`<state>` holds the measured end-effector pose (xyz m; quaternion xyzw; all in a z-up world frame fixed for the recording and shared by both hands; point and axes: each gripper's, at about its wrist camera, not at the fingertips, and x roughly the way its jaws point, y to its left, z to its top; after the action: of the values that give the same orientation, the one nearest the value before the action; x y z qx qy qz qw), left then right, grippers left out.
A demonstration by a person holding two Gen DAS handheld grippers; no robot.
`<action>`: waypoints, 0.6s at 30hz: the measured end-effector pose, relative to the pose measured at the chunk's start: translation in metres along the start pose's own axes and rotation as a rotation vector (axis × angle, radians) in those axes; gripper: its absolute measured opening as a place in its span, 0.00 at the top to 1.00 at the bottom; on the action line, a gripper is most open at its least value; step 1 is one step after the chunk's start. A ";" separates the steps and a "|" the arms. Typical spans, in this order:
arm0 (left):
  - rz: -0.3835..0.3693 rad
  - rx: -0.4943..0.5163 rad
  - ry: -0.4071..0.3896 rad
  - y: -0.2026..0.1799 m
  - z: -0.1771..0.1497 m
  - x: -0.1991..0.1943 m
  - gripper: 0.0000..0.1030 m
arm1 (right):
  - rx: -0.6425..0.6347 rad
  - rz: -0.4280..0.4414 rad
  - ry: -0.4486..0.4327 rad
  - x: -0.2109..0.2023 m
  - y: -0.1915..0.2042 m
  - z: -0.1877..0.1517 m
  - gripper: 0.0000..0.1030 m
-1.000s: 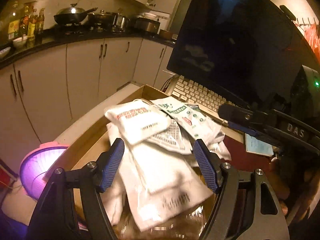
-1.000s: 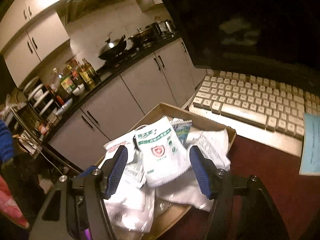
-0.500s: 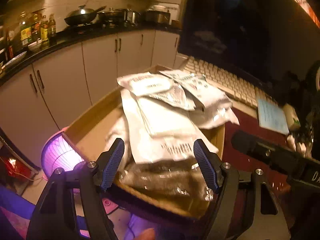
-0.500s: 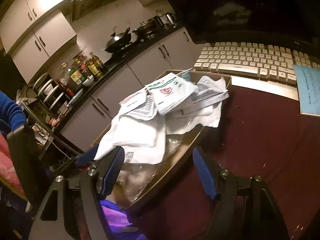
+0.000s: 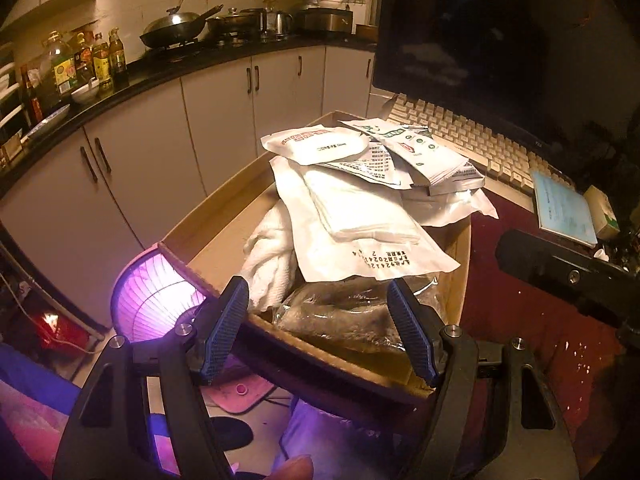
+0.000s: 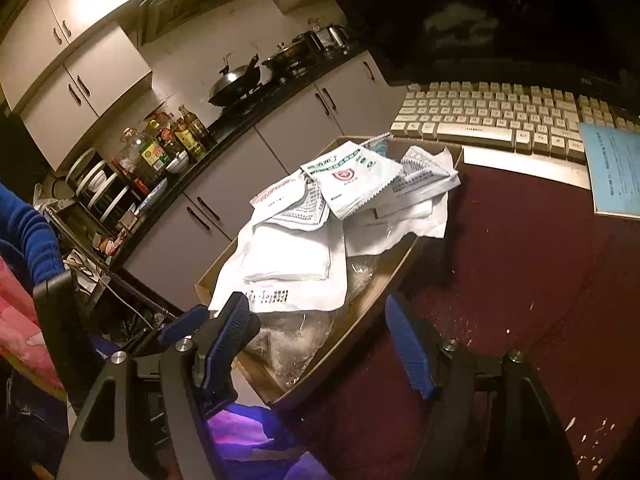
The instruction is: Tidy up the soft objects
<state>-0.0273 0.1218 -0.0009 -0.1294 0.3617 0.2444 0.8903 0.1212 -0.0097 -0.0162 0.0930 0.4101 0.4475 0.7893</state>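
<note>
Left wrist view: the left gripper [image 5: 318, 328] hangs at 6 o'clock with its blue ribbed fingers [image 5: 222, 326] spread wide and empty, framing the near rim of a shallow brown cardboard box [image 5: 224, 200] that sits on the dark red counter [image 5: 516, 312]. The box holds a pile of soft goods. A large white plastic pouch with black printed date code [image 5: 360, 228] lies on top at centre; a crumpled white towel [image 5: 268, 260] lies at its 9 o'clock side; a clear plastic bag of dark material [image 5: 344, 316] lies beneath it at 6 o'clock, just beyond the fingers. At 12 o'clock on the pile rest a white sachet with red lettering [image 5: 316, 146] and, to its 3 o'clock, a white sachet with green print [image 5: 424, 152], overlapping one another. A beige keyboard [image 5: 460, 140] lies beyond the box at 1 o'clock, below a dark monitor [image 5: 500, 40].

Right wrist view: the right gripper [image 6: 320, 340] likewise has its blue fingers [image 6: 408, 348] wide apart, holding nothing, over the near corner of the box [image 6: 372, 304]. The green-print sachet [image 6: 352, 178] tops the pile at 12 o'clock. A light blue paper sheet [image 6: 616, 168] lies on the counter [image 6: 520, 280] at 2 o'clock, touching the keyboard [image 6: 500, 116].
</note>
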 end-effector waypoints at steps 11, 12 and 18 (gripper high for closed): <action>0.011 0.028 -0.003 -0.005 -0.002 -0.003 0.30 | -0.006 -0.016 -0.004 0.000 0.010 -0.003 0.31; 0.008 0.026 -0.001 -0.004 -0.003 -0.003 0.30 | -0.003 -0.017 -0.003 -0.001 0.009 -0.002 0.31; 0.015 0.030 0.014 -0.005 -0.001 0.000 0.30 | 0.013 -0.019 -0.006 -0.003 0.008 -0.004 0.31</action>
<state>-0.0253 0.1176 -0.0018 -0.1152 0.3727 0.2447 0.8877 0.1123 -0.0082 -0.0132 0.0957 0.4115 0.4372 0.7940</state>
